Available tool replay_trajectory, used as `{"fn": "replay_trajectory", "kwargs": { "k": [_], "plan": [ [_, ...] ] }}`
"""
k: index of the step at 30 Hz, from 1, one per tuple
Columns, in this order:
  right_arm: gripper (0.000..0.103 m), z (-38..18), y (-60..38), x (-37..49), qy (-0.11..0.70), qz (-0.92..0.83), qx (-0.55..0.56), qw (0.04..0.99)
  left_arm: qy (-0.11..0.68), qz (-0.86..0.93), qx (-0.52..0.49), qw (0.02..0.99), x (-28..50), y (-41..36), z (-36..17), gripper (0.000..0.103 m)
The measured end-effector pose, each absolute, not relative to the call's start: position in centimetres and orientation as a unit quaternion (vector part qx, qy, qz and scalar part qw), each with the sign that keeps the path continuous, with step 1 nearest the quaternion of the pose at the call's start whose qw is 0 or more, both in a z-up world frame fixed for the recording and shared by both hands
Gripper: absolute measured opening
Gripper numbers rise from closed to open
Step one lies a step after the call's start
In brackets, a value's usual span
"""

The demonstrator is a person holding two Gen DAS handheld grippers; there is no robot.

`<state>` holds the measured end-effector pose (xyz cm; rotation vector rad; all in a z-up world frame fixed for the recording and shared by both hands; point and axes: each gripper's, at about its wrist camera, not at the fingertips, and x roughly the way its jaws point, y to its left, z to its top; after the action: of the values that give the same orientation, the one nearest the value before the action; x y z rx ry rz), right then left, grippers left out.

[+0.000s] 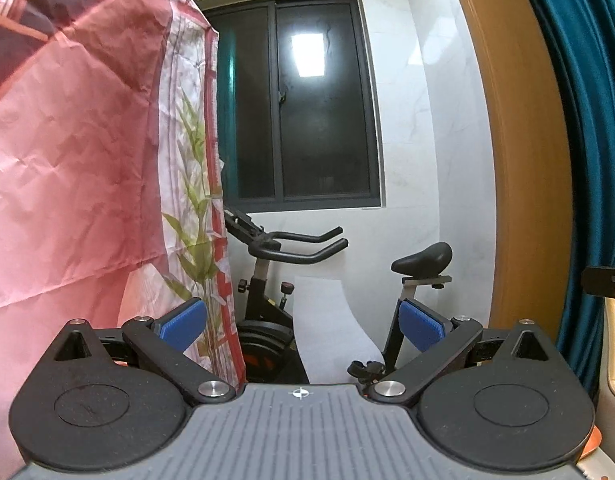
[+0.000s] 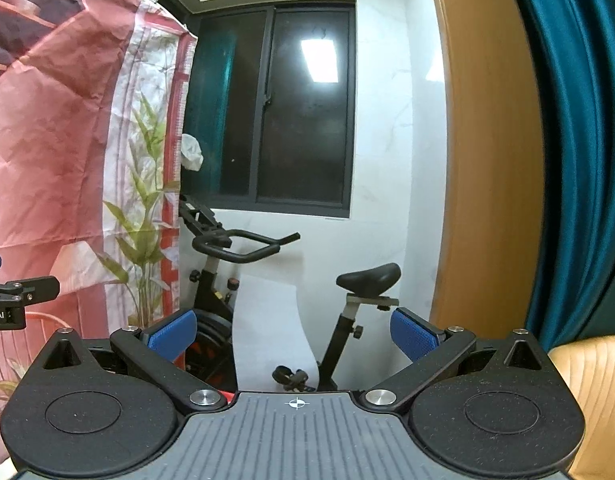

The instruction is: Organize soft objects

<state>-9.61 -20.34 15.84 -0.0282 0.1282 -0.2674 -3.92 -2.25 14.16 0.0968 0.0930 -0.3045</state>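
Observation:
A large pink cloth [image 1: 67, 160] with a bamboo-print white border hangs at the left in the left wrist view and also shows in the right wrist view [image 2: 47, 140]. My left gripper [image 1: 303, 320] is open and empty, its blue pads [image 1: 183, 322] wide apart, the left pad close in front of the cloth's lower edge. My right gripper [image 2: 293, 332] is open and empty, raised and pointing into the room. Part of the left gripper [image 2: 11, 300] shows at the right wrist view's left edge. No other soft object is held.
An exercise bike [image 1: 307, 280] stands under a dark window [image 1: 299, 100], with a white sheet [image 1: 327, 328] leaning on it. A wooden door frame [image 1: 519, 160] and teal curtain [image 1: 587, 140] are at the right. A tan cushioned seat [image 2: 591, 380] is at lower right.

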Motion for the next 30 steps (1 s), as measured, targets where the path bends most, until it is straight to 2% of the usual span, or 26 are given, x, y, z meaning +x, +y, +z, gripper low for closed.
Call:
{"fn": "replay_trajectory", "kwargs": {
  "k": [30],
  "plan": [
    [0.103, 15.0, -20.1, -7.8, 0.087, -0.127, 0.001, 0.988, 0.062, -0.145, 0.043, 0.987, -3.3, -1.3, 13.5, 0.103]
  ]
}}
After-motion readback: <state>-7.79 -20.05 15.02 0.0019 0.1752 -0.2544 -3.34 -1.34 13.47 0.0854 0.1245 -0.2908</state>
